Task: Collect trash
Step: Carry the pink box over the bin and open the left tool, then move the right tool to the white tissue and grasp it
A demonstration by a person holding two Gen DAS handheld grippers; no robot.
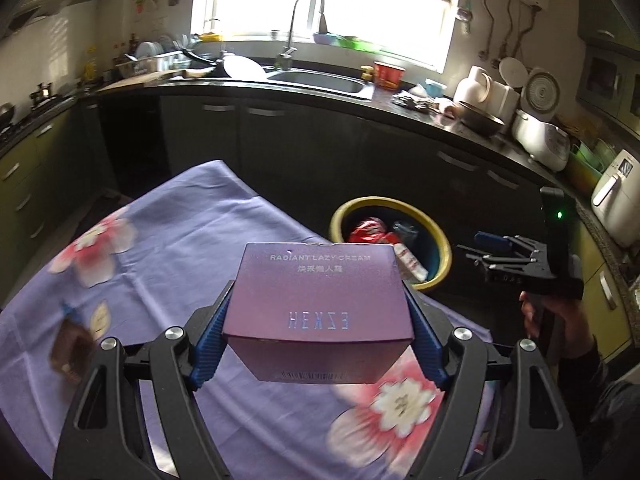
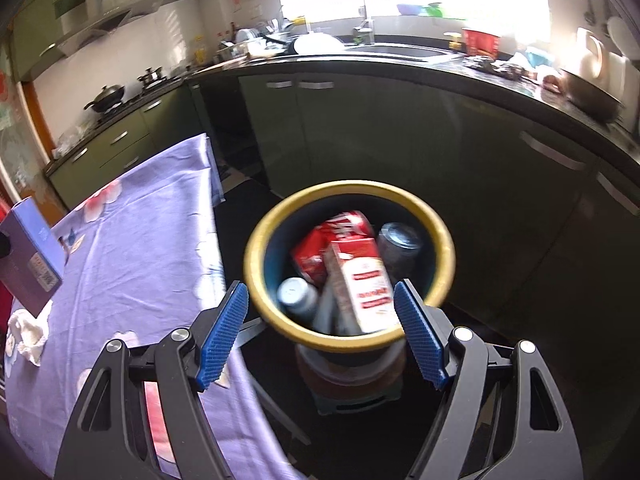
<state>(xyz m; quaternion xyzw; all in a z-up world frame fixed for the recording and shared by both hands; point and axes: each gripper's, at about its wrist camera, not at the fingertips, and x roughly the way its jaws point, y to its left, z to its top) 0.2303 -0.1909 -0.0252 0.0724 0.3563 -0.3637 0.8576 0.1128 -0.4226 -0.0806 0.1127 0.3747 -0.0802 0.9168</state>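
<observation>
**Left gripper holding a cosmetics box above the table; right gripper empty over the bin**

Setting: a kitchen with dark cabinet fronts below a dark countertop (image 1: 472,120), a steel sink (image 1: 320,80) with a tall curved faucet (image 1: 306,20) under a bright window, and a white rice cooker (image 1: 544,140) at the right end of the counter. In the foreground stands a table covered by a lilac tablecloth (image 1: 168,240) printed with pink-and-white blossoms. A crumpled white tissue (image 2: 26,334) lies on the cloth at the left edge of the right wrist view. Just beyond the table's far corner sits a round bin (image 2: 442,240) with a yellow rim and dark interior.

Legible text: the purple box (image 1: 318,300) reads "RADIANT LAZY CREAM" above a line of Chinese characters; the word "HEXZE" appears upside down nearer the camera, and a barcode strip runs along the lower face.

Jaws: the left gripper (image 1: 318,320) is spread widely, its ribbed blue pads (image 1: 212,336) pressed against both sides of the purple box, which is lifted clear of the cloth. The right gripper (image 2: 322,316) is wide open and empty, poised above the bin's near rim. Inside the bin lie a red-and-white carton (image 2: 360,280), a red wrapper (image 2: 324,240) and two bottles or cans, blurred.
</observation>
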